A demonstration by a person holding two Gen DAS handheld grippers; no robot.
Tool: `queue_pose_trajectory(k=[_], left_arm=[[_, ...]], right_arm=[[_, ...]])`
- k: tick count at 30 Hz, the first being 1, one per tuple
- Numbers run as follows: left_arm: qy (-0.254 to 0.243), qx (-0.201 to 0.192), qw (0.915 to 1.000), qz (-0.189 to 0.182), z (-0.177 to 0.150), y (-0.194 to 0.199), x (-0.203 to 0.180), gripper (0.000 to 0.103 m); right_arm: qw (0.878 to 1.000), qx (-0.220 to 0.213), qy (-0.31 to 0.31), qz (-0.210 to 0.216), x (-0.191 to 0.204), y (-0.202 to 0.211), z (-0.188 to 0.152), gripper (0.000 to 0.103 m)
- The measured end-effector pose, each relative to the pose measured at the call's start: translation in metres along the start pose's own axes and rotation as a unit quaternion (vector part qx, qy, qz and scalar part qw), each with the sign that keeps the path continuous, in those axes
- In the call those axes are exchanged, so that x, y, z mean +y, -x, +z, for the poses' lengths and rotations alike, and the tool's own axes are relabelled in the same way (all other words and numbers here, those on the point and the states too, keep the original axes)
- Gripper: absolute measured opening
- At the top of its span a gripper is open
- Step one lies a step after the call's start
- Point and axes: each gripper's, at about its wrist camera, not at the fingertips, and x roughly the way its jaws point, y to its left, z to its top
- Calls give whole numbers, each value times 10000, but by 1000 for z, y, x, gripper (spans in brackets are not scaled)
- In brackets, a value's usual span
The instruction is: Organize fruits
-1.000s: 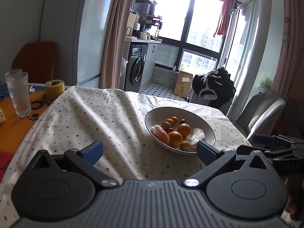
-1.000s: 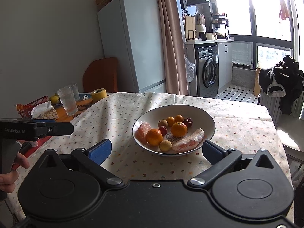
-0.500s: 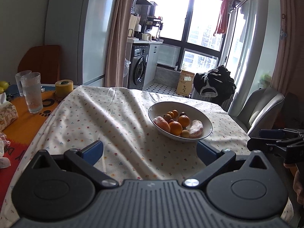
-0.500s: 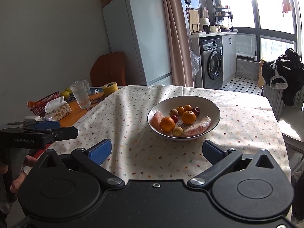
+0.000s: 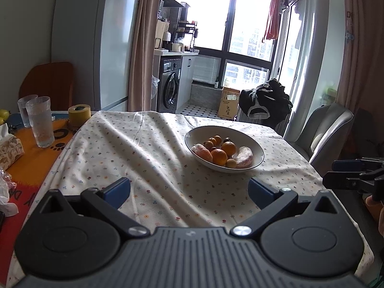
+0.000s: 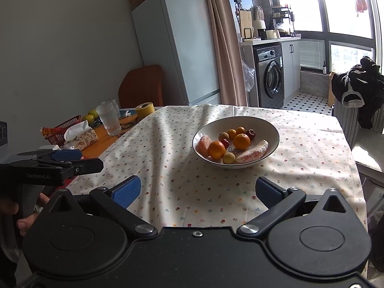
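A white bowl stands on the flowered tablecloth. In it lie two oranges, peeled segments in clear wrap, and several small fruits. My left gripper hovers open over the near edge of the table, well short of the bowl, with nothing between its fingers. My right gripper is open too, empty, and just as far back. Each gripper shows at the side of the other's view.
Two glasses, a yellow tape roll, a tissue pack and a red basket with green fruit sit on the orange mat at the left. A grey chair stands at the right.
Both grippers have pulled back and up from the bowl, which now looks smaller and farther away. Both stayed open and empty.
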Motion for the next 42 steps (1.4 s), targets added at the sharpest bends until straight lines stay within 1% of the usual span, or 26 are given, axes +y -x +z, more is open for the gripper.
queue_pose_trajectory(k=[11, 24, 33, 42], left_arm=[[-85, -17, 9999, -62, 1, 3, -6, 103], [-66, -14, 10000, -72, 1, 4, -7, 103], [-50, -15, 10000, -68, 1, 3, -7, 103], [-42, 47, 9999, -90, -1, 1, -9, 103]], right_arm=[[9999, -62, -52, -61, -8, 9, -1, 103], [10000, 0, -35, -61, -7, 4, -2, 103], [9999, -39, -42, -82, -7, 6, -2, 103], [10000, -27, -36, -80, -8, 6, -3, 103]])
